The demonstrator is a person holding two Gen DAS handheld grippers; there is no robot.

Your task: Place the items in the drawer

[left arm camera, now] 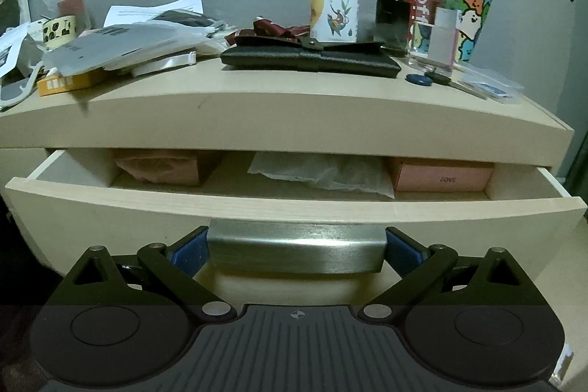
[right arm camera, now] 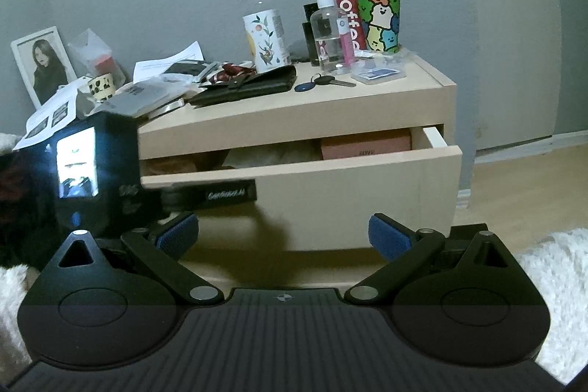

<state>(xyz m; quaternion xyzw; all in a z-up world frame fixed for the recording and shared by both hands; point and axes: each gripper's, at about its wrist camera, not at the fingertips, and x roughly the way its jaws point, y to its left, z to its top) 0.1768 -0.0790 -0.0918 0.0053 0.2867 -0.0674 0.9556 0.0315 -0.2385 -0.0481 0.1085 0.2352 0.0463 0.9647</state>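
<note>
Pale wood drawer (left arm camera: 294,204) stands open, left tool (left arm camera: 296,247) clenched on its metal handle (left arm camera: 296,250); right tool (right arm camera: 283,232) released, near the rug (right arm camera: 558,263). Cluttered tabletop (left arm camera: 257,87) above.

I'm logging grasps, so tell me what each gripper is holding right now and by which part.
The left gripper clamps the drawer by its metal handle, one pad at each end. The right gripper is open and holds nothing.
</note>
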